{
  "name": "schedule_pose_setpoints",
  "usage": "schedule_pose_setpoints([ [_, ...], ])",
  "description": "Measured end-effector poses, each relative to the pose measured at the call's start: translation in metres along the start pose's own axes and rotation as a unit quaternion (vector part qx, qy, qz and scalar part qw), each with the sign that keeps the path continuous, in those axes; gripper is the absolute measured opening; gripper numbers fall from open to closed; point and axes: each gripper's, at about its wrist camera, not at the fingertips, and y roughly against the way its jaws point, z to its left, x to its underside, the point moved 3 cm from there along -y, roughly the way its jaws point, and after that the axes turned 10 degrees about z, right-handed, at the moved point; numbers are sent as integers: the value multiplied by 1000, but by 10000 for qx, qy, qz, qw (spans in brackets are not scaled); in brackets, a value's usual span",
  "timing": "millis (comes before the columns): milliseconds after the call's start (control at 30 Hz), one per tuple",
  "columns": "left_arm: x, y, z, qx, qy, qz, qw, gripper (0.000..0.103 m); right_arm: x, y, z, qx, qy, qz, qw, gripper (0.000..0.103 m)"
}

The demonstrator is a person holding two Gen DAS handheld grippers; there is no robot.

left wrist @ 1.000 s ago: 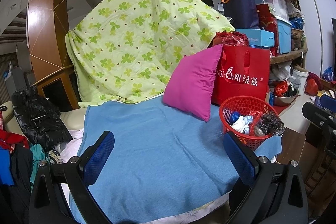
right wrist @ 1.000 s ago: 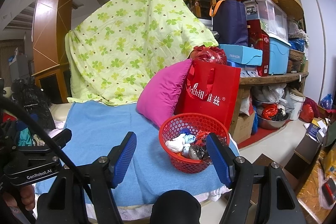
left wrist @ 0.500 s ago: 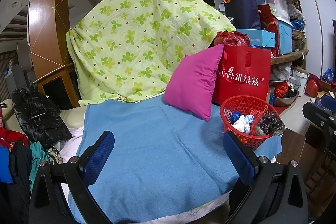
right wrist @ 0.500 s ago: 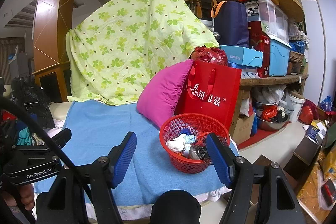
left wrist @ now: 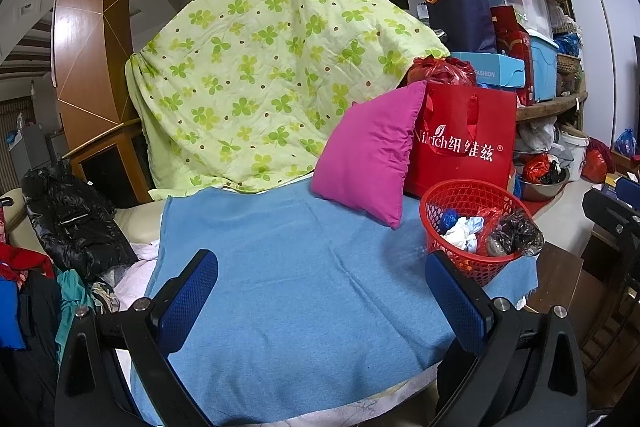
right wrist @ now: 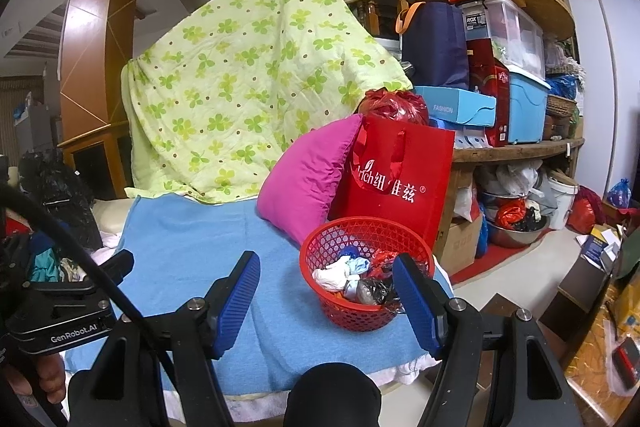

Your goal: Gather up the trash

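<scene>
- The red basket [right wrist: 362,275] holds the collected trash [right wrist: 352,277]: white crumpled paper, a blue scrap, red wrap and a dark crinkled bag, heaped to about its rim.
- In the right wrist view the basket sits just ahead of the right gripper [right wrist: 326,303], with its near rim partly behind the right-hand finger [right wrist: 416,303].
- In the left wrist view the basket [left wrist: 476,227] lies ahead and to the right of the left gripper [left wrist: 320,303], just beyond the right-hand finger [left wrist: 454,301].
- The basket stands near the right edge of the blue cloth [left wrist: 280,267]; past that edge the surface drops to the floor [right wrist: 520,267].
- Behind the basket stand a red bag [right wrist: 396,179] and a pink pillow [right wrist: 308,179], which leans against the bag.
- The stretch of blue cloth ahead of and between the left gripper's fingers is bare, open room up to the green quilt [left wrist: 272,83].
- Left of the cloth lies a heap of dark clothing [left wrist: 72,223].
- The left gripper's fingers stand wide apart with nothing between them, touching nothing.
- The right gripper's fingers are apart and hold nothing; only blue cloth shows between them.
- A hand [right wrist: 48,375] grips the left tool's body at the left edge of the right wrist view.
</scene>
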Motion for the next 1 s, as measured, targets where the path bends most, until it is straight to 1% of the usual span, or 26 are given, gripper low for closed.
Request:
schedule_pose_setpoints([
  [500, 1, -3, -3, 22, -29, 44, 10000, 103, 1, -2, -3, -8, 129, -22, 9999, 72],
  [1000, -7, 4, -20, -36, -250, 17, 9997, 103, 2, 5, -16, -70, -62, -146, 9998, 72],
])
